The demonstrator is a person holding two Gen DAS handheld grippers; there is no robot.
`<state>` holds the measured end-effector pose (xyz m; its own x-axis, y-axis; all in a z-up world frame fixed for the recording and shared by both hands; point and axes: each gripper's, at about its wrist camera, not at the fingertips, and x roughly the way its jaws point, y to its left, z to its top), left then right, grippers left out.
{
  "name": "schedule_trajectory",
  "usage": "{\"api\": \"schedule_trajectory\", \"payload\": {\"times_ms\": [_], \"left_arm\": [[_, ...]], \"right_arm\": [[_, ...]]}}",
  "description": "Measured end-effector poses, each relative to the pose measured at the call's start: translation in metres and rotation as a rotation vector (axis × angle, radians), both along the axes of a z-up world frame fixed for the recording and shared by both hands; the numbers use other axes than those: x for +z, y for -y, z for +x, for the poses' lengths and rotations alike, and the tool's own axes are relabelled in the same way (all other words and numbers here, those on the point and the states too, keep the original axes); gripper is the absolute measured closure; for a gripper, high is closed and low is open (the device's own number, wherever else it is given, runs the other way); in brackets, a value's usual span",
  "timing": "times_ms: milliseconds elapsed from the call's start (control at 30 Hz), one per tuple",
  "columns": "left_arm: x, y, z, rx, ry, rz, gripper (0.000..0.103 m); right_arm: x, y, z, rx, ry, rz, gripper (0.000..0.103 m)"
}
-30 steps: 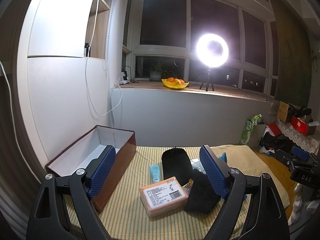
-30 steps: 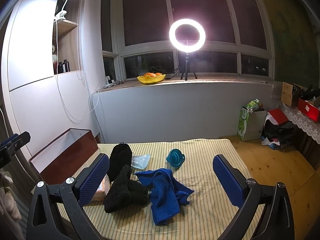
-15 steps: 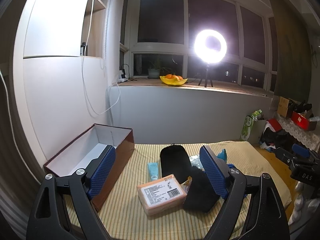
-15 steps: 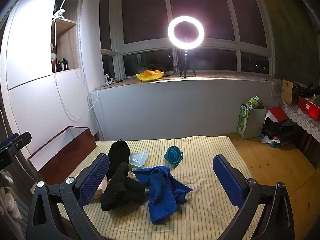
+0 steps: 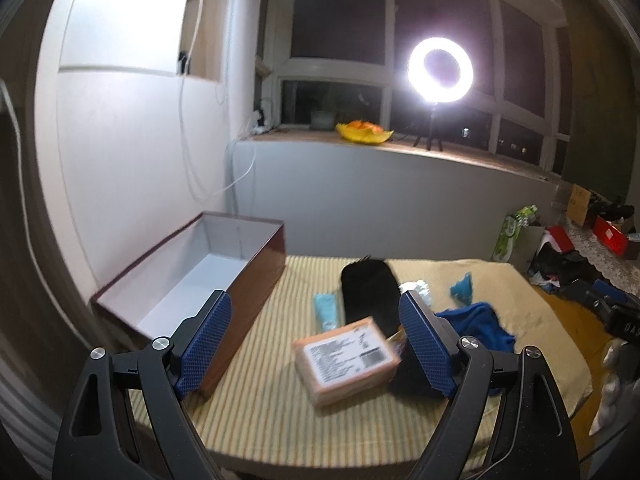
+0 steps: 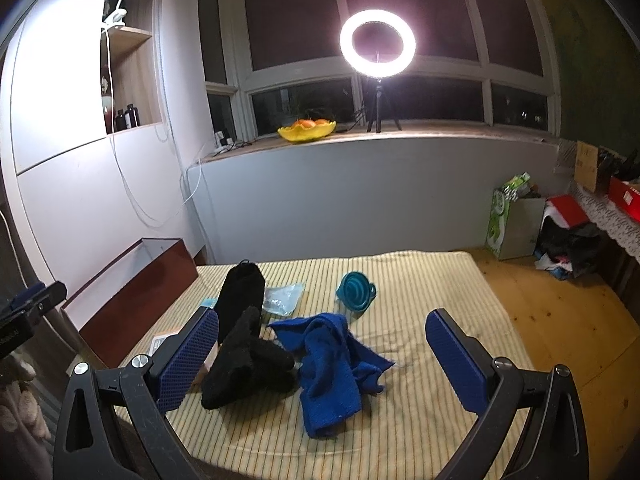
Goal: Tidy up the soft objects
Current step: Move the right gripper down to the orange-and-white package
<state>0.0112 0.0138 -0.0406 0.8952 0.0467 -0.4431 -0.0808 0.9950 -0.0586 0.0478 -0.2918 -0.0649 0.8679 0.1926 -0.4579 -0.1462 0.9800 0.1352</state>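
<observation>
A crumpled blue towel (image 6: 332, 364) lies on the striped table (image 6: 420, 280), with a fuzzy black cloth (image 6: 248, 364) to its left and a black pouch (image 6: 240, 296) behind that. My right gripper (image 6: 322, 354) is open and empty, hovering over the towel and black cloth. My left gripper (image 5: 314, 344) is open and empty above an orange packet with a white label (image 5: 346, 360). The black pouch (image 5: 368, 288) and blue towel (image 5: 476, 320) show in the left wrist view too. An open brown box (image 5: 192, 280) stands at the table's left.
A teal collapsible funnel (image 6: 354, 286), a clear plastic bag (image 6: 284, 298) and a light blue tube (image 5: 326, 312) lie on the table. The box also shows in the right wrist view (image 6: 132, 292). Bags and clutter (image 6: 560, 232) sit on the wooden floor at right.
Both grippers have drifted slightly, the left one turning left so the box shows more fully. Both stay open and empty. No object has moved.
</observation>
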Motion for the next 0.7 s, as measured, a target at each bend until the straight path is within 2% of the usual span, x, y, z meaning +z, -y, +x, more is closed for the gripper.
{"api": "schedule_trajectory", "payload": {"times_ms": [233,400,600,633,700], "left_arm": [[-0.029,-0.022,-0.003,0.041,-0.086,-0.002,0.017],[-0.052,-0.027,-0.001,0.036,-0.159,-0.041,0.017],[-0.074,-0.024,0.006,0.005,-0.227,-0.094,0.017],[-0.076,-0.022,0.008,-0.004,-0.235,-0.099,0.017],[-0.081,-0.02,0.012,-0.018,-0.246,-0.104,0.017]], "right_arm": [[-0.013,-0.008,0.017,0.111,-0.073,0.041,0.001],[-0.02,-0.018,0.031,0.182,-0.127,0.061,0.001],[-0.022,-0.047,0.056,0.325,-0.2,0.077,0.001],[-0.022,-0.051,0.06,0.341,-0.211,0.081,0.002],[-0.024,-0.059,0.07,0.372,-0.243,0.089,0.009]]}}
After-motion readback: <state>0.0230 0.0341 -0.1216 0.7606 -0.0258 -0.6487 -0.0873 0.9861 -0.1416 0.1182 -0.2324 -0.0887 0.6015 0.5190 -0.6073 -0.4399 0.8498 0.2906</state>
